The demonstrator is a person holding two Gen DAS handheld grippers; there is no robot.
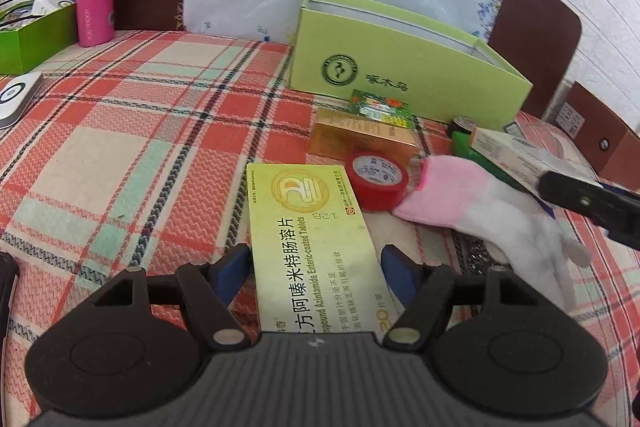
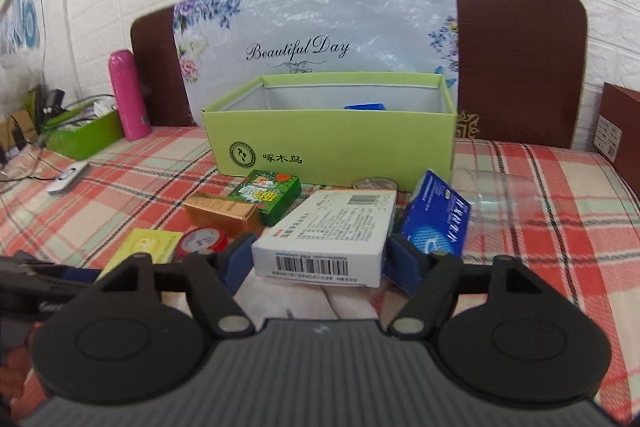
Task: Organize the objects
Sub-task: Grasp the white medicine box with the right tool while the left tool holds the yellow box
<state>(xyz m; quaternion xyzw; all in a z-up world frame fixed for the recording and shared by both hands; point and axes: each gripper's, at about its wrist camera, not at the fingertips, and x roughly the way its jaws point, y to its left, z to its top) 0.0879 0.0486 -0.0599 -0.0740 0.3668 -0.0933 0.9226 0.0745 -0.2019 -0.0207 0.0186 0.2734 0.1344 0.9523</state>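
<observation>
plaid bed [image 1: 120, 147]: green box [image 2: 332, 151] near headboard edge, nearly empty; left hand-held gripper [image 1: 316, 267] grips yellow carton [image 1: 312, 227], right hand-held gripper [image 2: 320, 259] grips white carton [image 2: 332, 239]; most items remain outside.

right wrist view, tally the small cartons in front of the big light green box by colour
yellow-green flat carton: 1
gold cardboard carton: 1
dark green printed carton: 1
white barcoded carton: 1
blue printed carton: 1
total: 5

Small boxes [image 2: 264, 201] and tape roll [image 2: 204, 239] before open box [image 2: 332, 151]
</observation>
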